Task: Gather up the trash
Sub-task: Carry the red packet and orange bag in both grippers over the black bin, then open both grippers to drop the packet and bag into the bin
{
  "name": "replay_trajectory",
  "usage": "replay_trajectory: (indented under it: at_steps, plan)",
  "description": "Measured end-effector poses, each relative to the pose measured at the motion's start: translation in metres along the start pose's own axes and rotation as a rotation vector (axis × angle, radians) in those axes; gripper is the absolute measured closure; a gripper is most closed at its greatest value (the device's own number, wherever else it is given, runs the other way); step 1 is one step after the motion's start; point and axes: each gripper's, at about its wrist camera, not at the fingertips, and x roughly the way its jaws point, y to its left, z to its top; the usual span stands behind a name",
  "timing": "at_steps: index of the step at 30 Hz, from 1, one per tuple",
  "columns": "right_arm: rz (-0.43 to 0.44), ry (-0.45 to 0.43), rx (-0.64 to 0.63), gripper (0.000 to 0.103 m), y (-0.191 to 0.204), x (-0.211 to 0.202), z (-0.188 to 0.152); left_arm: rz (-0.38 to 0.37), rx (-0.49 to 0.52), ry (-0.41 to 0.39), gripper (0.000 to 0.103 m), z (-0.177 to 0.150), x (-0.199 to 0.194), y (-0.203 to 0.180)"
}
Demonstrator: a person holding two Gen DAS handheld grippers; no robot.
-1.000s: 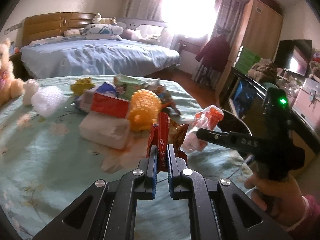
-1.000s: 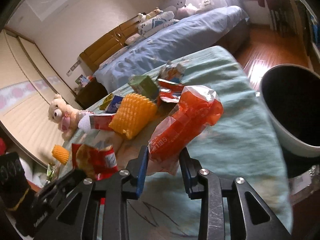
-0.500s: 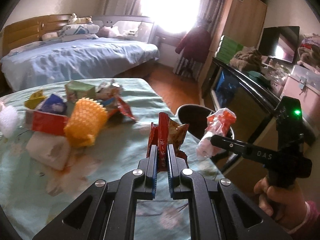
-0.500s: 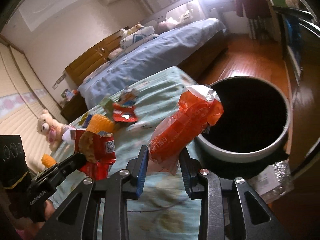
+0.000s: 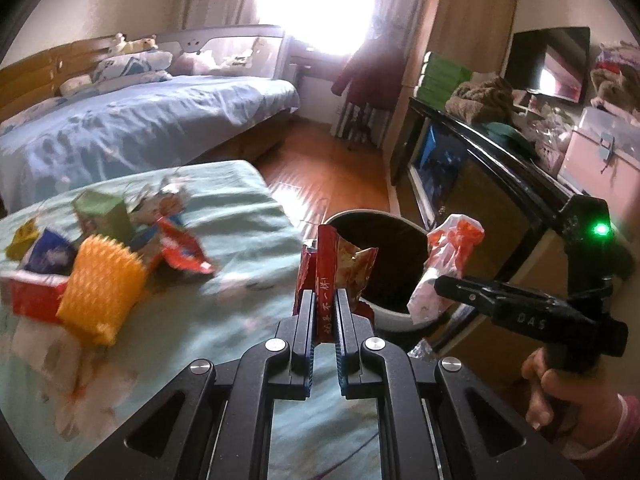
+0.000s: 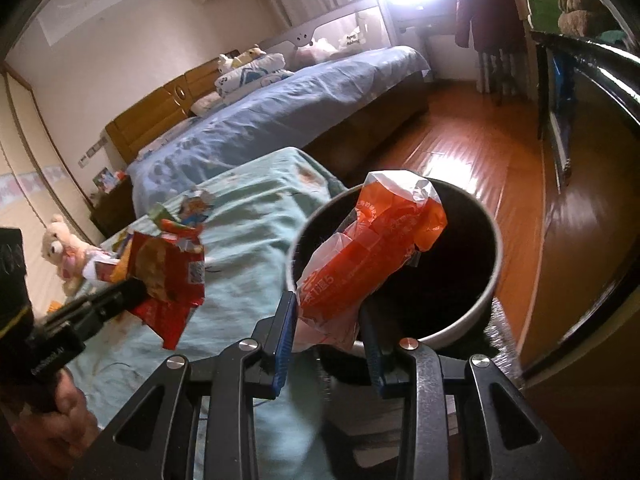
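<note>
Both grippers are loaded, so it's all about the bin [image 6: 494, 276] now. The right gripper [image 6: 328, 320] has its jaws clamped on the lower end of an orange plastic bag [image 6: 376, 248], thin and crinkly with a clear puffed top. Its long axis runs up and away from the jaws, so the top already hangs over the round, dark bin mouth. The left gripper [image 5: 323, 308] is pinched tight on a flat red foil snack wrapper [image 5: 326, 280], stiff and creased, standing upright. It sits over the bed's [image 5: 248, 216] near corner, just short of the rim, so the right hand looks nearer. More wrappers and a bumpy yellow foam sleeve [image 5: 100, 288] wait mid-bed.
</note>
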Motion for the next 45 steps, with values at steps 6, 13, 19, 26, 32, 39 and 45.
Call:
replay_trajectory:
  at_steps: [6,13,19,26,32,39,45]
  plan:
    - [-0.037,0.018,-0.007,0.071,-0.018,0.007,0.007,-0.004,0.031,0.005,0.096,0.014,0.026,-0.014]
    - [-0.07,0.049,-0.028,0.071,-0.031,0.018,0.013,-0.009,0.034,0.043,0.095,0.027,0.061,-0.023]
    - [-0.074,0.064,-0.029,0.07,-0.039,0.023,0.017,-0.019,0.032,0.074,0.095,0.038,0.086,-0.027]
    - [-0.081,0.087,-0.032,0.07,-0.046,0.029,0.02,-0.016,0.027,0.096,0.095,0.045,0.105,-0.026]
    - [-0.089,0.091,-0.035,0.068,-0.051,0.033,0.025,-0.015,0.011,0.114,0.095,0.049,0.118,-0.028]
    - [-0.095,0.088,-0.021,0.057,-0.051,0.033,0.031,-0.037,-0.01,0.112,0.063,0.046,0.118,-0.028]
    - [-0.089,0.064,-0.001,0.044,-0.045,0.024,0.026,-0.029,-0.042,0.102,0.051,0.035,0.1,-0.02]
